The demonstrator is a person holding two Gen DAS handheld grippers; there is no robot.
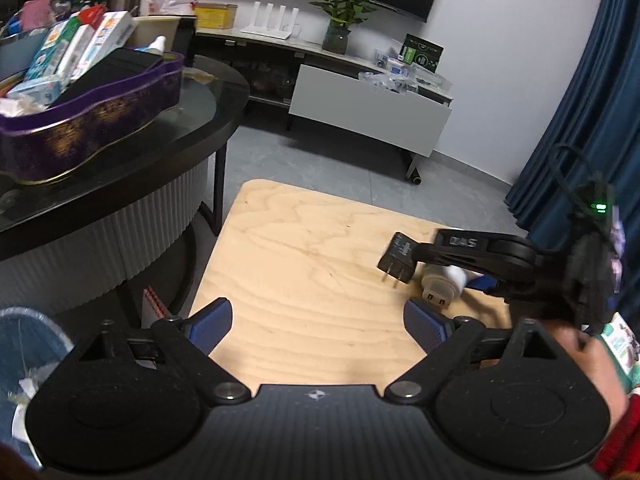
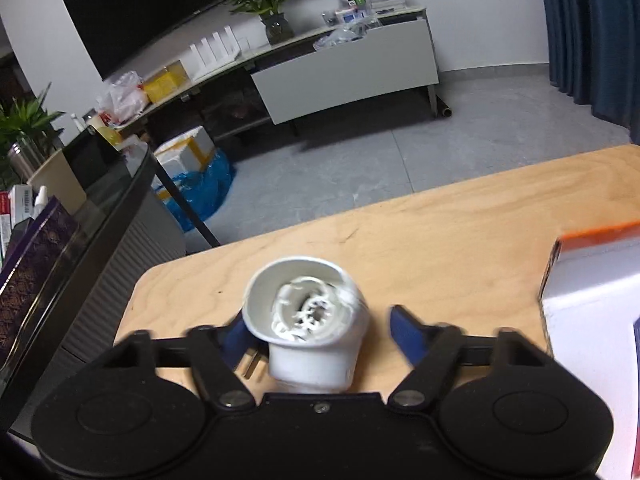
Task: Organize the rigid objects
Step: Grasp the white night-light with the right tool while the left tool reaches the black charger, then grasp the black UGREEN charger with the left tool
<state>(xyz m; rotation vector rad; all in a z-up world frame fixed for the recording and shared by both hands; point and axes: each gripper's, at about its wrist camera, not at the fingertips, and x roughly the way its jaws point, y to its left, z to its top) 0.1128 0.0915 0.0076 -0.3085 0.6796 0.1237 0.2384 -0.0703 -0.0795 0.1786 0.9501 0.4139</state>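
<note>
Jaws apart on the left gripper, over the bare bench. Right gripper spreads wide around a white plug, black adapter alongside.

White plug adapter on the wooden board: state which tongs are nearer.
Right. The right tongs straddle the white plug adapter, open; the left tongs hover open short of it.

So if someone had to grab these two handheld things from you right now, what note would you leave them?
Left gripper: open, holding nothing, over the pale wooden board.
Right gripper: open around the white round plug-in device, not clamped yet.
Black two-prong adapter lies beside the white device on the board.
Purple tin tray on the dark table already holds boxes.
Done: nothing visibly moved. Left: grasp the white device, then the adapter, and put them away.
</note>
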